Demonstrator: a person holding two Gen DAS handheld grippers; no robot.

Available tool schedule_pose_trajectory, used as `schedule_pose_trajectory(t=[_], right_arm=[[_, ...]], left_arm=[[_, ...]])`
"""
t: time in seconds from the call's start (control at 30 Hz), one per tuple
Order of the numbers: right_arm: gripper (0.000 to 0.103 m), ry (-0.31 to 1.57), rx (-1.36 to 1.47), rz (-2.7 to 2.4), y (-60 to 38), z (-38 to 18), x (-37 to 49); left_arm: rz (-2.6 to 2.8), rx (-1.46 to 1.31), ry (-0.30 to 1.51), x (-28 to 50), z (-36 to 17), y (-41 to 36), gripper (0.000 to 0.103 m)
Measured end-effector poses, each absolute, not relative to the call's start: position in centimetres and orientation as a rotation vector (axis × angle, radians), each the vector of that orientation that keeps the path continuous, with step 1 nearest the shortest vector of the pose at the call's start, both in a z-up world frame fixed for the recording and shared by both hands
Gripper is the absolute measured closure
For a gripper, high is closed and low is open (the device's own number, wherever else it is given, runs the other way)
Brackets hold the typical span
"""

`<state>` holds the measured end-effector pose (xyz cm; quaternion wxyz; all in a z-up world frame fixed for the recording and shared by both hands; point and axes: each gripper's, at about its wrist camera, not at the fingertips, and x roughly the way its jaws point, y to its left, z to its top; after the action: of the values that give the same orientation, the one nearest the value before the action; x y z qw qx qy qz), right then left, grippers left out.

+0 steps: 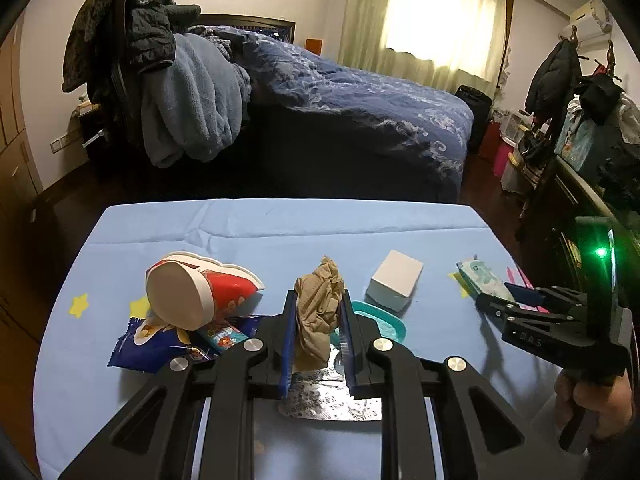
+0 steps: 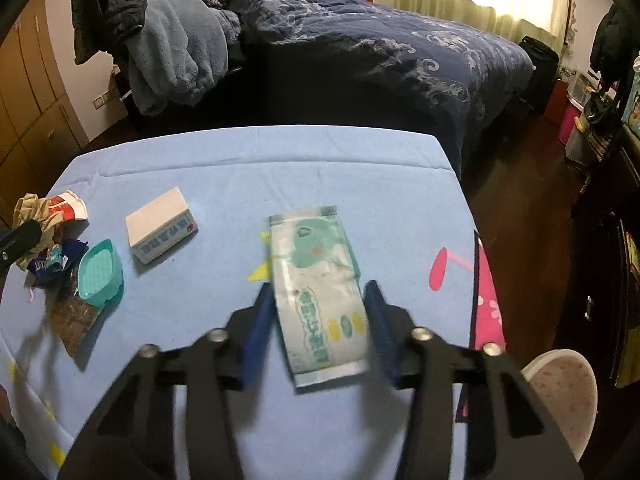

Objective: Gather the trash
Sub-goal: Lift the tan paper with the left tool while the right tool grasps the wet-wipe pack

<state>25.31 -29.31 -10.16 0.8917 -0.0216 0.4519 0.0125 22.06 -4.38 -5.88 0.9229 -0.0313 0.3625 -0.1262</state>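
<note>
A table (image 2: 360, 168) under a light blue cloth carries the trash, with a bed (image 2: 400, 40) behind its far edge.

Near the left edge a red paper cup (image 1: 208, 292) lies tipped on its side, its white bottom turned toward the left wrist camera, resting on a blue snack wrapper (image 1: 152, 344) and a small teal packet (image 1: 224, 338).

Just right of these, the left gripper (image 1: 318, 334) is clamped on a crumpled brown paper (image 1: 318, 312); its blue pads press the wad from both sides and the paper stands up between them. Below the wad a silver foil wrapper (image 1: 328, 396) lies flat on the cloth, toward the near edge. A teal lid (image 2: 98, 272) sits just right of the gripper, overlapping the foil.

Further right, around the middle of the table, a white box (image 2: 160, 224) rests apart from the rest.

Toward the right edge a wipes pack (image 2: 316, 292) lies flat, its length running from near to far. The right gripper (image 2: 318, 332) straddles its near half: the blue fingers (image 2: 258, 328) stand on either side with a thin gap to the pack's edges, so the jaws are not yet pressing it. A hand (image 1: 592, 404) holds this gripper's handle. A pink mark (image 2: 440, 268) shows on the cloth by the right edge.
</note>
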Motion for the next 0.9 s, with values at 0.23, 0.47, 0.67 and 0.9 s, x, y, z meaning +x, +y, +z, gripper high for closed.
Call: schedule_pose_trajectory(t=[0.23,0.47,0.67,0.9], right_arm=[[0.060,0.913,-0.047,0.048,-28.7,-9.3,23.3],[0.060,0.860,-0.028,0.096,-27.9,-7.1,18.4],[0.060,0.822,0.029,0.120,-28.2,-5.7,13.5],[0.060,0.785,0.080,0.136,-28.9,-4.3,9.0]], left_arm=[[-0.260,-0.085,0.729,20.7,-5.1,-4.0,0.083],[-0.257,-0.100,0.708,17.5,-4.0,-3.5,0.083],[-0.221,-0.103,0.698,14.1,-3.5,-2.8,0.083],[-0.178,-0.124,0.685,10.2,-3.2,-1.5,0.082]])
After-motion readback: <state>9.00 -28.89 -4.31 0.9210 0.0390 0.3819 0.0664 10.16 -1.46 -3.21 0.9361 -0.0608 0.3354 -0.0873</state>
